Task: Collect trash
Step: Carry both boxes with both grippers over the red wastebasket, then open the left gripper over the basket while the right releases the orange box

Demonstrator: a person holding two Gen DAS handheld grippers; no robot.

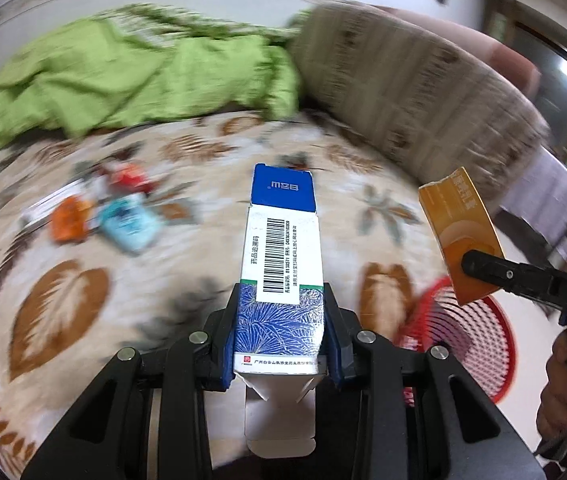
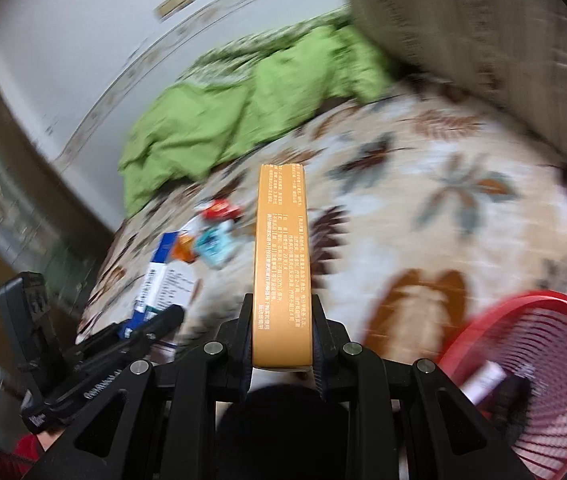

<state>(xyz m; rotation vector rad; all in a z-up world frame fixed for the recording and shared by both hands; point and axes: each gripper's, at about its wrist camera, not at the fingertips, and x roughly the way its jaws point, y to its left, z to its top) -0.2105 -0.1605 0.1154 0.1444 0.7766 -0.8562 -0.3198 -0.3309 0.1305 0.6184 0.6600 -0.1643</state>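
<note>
Two boxes are being held over the bed (image 1: pixel 83 320): left fingers (image 1: pixel 281 332) clamping the blue box (image 1: pixel 279 248), right fingers (image 2: pixel 282 336) clamping the orange box (image 2: pixel 281 264) beside the red basket's (image 2: pixel 555 400) rim; wrappers (image 1: pixel 95 216) are lying beyond.

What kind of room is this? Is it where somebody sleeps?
Probably a bedroom. A leaf-patterned bedsheet covers a wide bed, a crumpled green blanket lies on it, and a rolled beige quilt sits beside that.
</note>
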